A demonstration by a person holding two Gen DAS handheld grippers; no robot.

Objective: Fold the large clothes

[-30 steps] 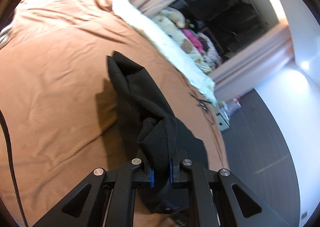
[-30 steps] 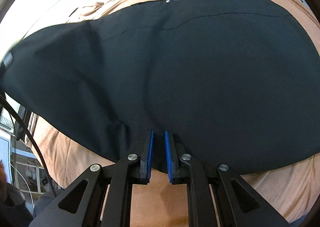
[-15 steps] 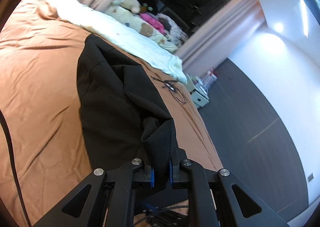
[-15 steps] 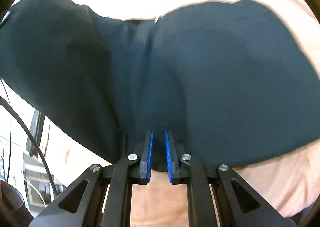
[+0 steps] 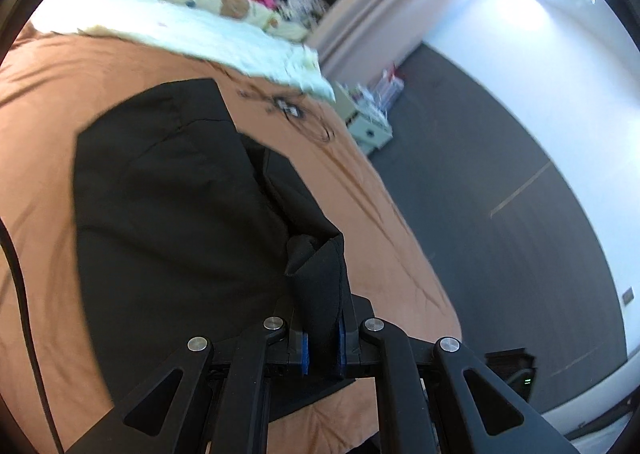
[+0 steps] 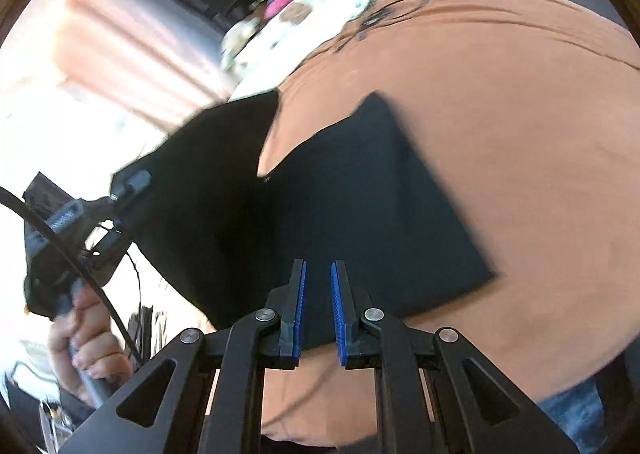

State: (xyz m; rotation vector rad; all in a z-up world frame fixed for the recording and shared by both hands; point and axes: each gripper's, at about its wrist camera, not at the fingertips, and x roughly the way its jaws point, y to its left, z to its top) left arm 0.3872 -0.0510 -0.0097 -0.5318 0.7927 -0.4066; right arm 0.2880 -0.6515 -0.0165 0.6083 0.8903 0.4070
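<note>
The bed (image 5: 40,158), spread with an orange-brown duvet, carried most of the black garment (image 5: 168,222), which lay partly folded across it while one edge was raised clear, probably so that half could be laid over the other. The left tool (image 5: 322,346) was clamped on a bunched corner of that cloth, lifting it off the cover. The right tool (image 6: 318,310) had its blue pads close together with the garment's near hem between them, seemingly pinched, and the person's hand (image 6: 86,338) gripped the other tool's handle at the raised edge.
</note>
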